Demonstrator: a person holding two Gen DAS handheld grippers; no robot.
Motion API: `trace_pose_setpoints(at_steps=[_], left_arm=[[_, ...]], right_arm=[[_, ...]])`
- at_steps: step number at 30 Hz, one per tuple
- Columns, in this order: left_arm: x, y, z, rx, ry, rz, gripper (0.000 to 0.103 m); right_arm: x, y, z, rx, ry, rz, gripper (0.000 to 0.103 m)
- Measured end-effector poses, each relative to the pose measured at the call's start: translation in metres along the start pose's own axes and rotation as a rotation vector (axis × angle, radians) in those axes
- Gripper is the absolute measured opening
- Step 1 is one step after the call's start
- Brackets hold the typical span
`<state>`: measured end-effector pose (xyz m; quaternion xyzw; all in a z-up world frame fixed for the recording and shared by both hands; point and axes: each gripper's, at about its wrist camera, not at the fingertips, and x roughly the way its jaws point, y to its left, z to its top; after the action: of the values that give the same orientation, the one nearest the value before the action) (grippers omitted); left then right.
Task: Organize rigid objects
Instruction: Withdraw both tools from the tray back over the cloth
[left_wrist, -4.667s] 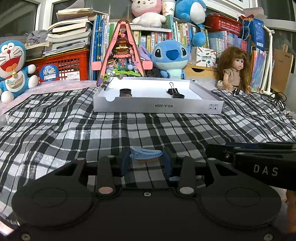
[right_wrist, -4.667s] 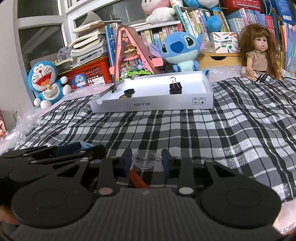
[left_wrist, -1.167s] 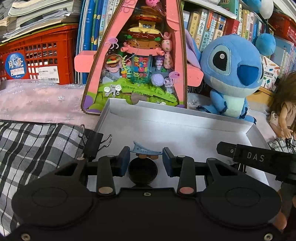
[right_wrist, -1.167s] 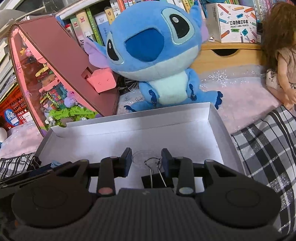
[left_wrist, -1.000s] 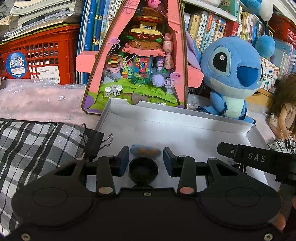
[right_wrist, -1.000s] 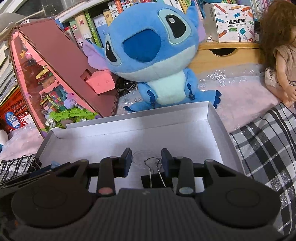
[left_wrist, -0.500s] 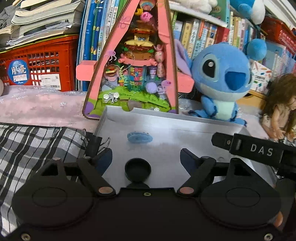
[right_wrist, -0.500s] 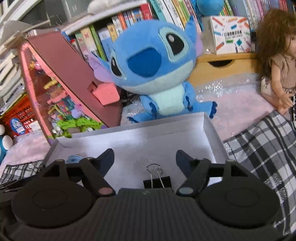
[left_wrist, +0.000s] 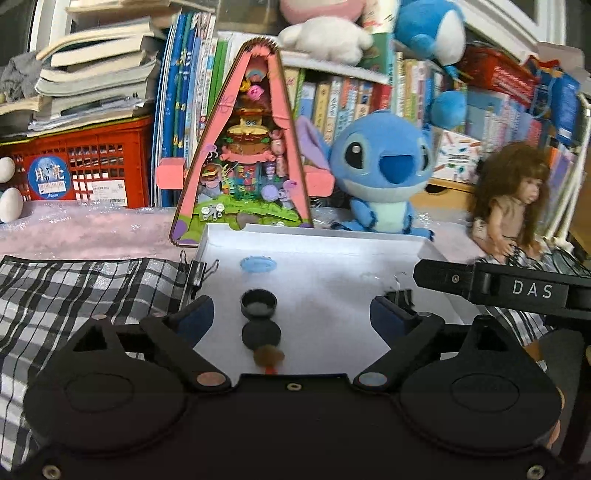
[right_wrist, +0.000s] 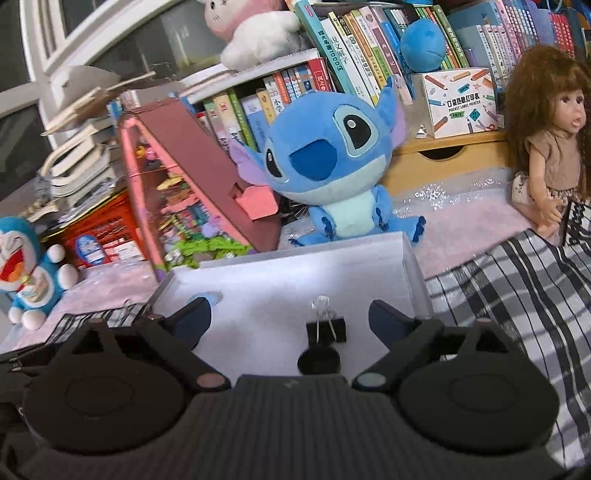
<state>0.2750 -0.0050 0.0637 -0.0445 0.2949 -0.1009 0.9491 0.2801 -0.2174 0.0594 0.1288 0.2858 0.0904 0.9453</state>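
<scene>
Fingers of left gripper (left_wrist: 291, 314) and right gripper (right_wrist: 290, 319) just spread wide, empty, over white box (left_wrist: 332, 254); blue clip (left_wrist: 258, 264), caps (left_wrist: 258, 302), binder clip (right_wrist: 325, 329) inside.

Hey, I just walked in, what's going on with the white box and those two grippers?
A person with a handheld gripper in each hand is sorting small items into the white box. Both the left gripper and the right gripper have just been opening, with nothing between their fingers. A blue cap, black caps and a binder clip lie inside the box.
</scene>
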Motion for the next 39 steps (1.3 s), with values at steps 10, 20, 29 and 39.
trace_pose_setpoints(at_steps=[10, 20, 29, 39], left_arm=[[-0.052, -0.005, -0.034, 0.008, -0.018, -0.033, 0.091], [-0.097, -0.013, -0.084, 0.089, -0.033, -0.046, 0.091], [-0.128, -0.024, -0.123, 0.156, -0.041, -0.064, 0.092], [-0.148, -0.037, -0.162, 0.182, -0.007, -0.099, 0.092]], right_arm=[[-0.050, -0.003, -0.030, -0.058, -0.015, 0.047, 0.098], [-0.101, 0.009, -0.067, -0.186, -0.054, 0.087, 0.102], [-0.137, 0.009, -0.103, -0.274, -0.067, 0.084, 0.103], [-0.168, 0.008, -0.147, -0.334, -0.081, 0.077, 0.103]])
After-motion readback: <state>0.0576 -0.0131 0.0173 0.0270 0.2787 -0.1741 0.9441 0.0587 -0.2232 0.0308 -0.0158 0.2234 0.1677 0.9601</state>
